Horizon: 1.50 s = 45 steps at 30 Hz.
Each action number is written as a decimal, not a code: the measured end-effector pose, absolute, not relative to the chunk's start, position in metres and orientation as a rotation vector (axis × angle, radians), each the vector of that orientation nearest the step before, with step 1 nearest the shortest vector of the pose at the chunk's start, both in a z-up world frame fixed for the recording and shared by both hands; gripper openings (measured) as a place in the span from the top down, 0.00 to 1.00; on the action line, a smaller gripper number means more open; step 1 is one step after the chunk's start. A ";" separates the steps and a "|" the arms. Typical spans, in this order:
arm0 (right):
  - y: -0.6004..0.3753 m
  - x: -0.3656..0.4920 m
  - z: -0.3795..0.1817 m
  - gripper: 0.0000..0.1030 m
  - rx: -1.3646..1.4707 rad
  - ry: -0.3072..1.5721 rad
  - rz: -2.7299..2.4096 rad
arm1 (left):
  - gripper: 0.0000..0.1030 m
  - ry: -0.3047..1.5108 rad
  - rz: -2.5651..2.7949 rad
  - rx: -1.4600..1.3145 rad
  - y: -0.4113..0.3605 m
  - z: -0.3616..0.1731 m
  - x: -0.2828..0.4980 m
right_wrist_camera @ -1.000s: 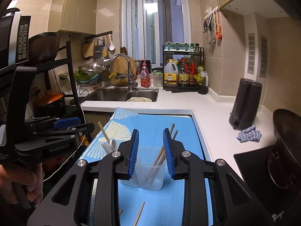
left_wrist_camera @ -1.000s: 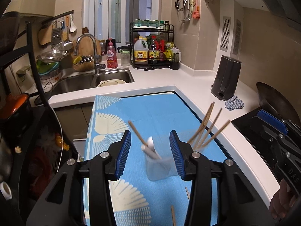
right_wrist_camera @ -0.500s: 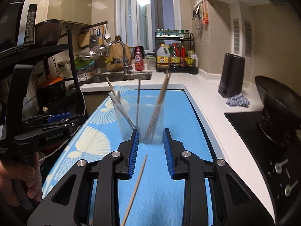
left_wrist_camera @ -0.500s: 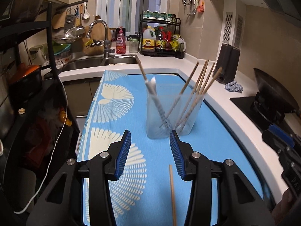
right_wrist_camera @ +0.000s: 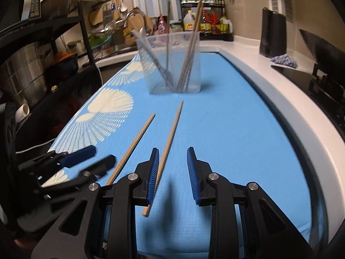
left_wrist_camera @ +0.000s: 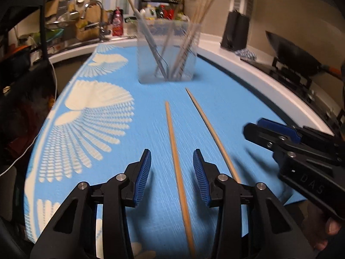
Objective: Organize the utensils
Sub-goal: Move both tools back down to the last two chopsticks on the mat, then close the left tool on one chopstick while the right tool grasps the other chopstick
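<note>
The surface point(left_wrist_camera: 254, 69) is white and carries a blue mat point(left_wrist_camera: 241, 99) with a pale fan pattern. A clear cup point(left_wrist_camera: 169, 51) stands upright on the mat, and everything else is placed from it. Chopsticks and a grey utensil lean in it at mixed angles, tips up.

Writing: the letters "DAS" show on the body of the right gripper point(left_wrist_camera: 254, 129), seen at the right edge of the left wrist view. Bottle labels on the rack behind the cup are too blurred to read.

Two loose chopsticks lie flat on the mat in front of the cup, well apart from it, their long axes running toward it. They are near each other but not touching. The left chopstick point(left_wrist_camera: 176, 168) passes between the fingers of the left gripper point(left_wrist_camera: 171, 172); these fingers have just been closing, yet stand apart from the stick on both sides and grip nothing. The right chopstick point(right_wrist_camera: 167, 149) lies just beside the left finger of the right gripper point(right_wrist_camera: 172, 170), which is partly open and empty.
</note>
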State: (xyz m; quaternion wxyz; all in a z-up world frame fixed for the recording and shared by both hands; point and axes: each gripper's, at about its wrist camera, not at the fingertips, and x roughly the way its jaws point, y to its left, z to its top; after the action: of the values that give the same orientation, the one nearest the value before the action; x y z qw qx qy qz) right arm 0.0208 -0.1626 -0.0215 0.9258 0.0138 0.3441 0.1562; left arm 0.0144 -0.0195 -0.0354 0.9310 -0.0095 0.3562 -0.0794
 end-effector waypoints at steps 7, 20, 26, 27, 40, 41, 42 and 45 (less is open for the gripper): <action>-0.150 0.026 -0.034 0.73 0.013 0.742 0.346 | 0.94 0.787 -0.128 -0.042 -0.011 -0.052 0.024; -0.151 0.036 -0.050 0.83 -0.024 0.806 0.322 | 0.93 0.799 -0.053 -0.132 0.002 -0.052 0.053; -0.165 0.040 -0.051 0.91 -0.011 0.795 0.251 | 0.81 0.775 -0.073 -0.073 -0.007 -0.053 0.045; -0.168 0.041 -0.051 0.91 -0.006 0.796 0.239 | 0.77 0.769 -0.077 -0.061 -0.007 -0.053 0.041; -0.195 0.032 -0.062 0.80 -0.024 0.766 0.249 | 0.72 0.730 -0.037 0.005 -0.009 -0.054 0.003; -0.195 0.032 -0.062 0.80 -0.030 0.764 0.255 | 0.79 0.728 -0.041 0.006 -0.010 -0.054 0.003; -0.194 0.031 -0.062 0.80 -0.032 0.764 0.261 | 0.91 0.727 -0.050 0.006 -0.012 -0.054 0.003; -0.190 0.028 -0.062 0.80 -0.042 0.760 0.288 | 0.93 0.716 -0.051 0.006 -0.015 -0.053 0.003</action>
State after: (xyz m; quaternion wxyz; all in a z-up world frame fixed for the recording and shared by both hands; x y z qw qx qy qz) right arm 0.0276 -0.1904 -0.0617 0.9183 -0.0204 0.3697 0.1402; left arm 0.0027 -0.0146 -0.0533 0.9362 0.0029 0.3506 -0.0250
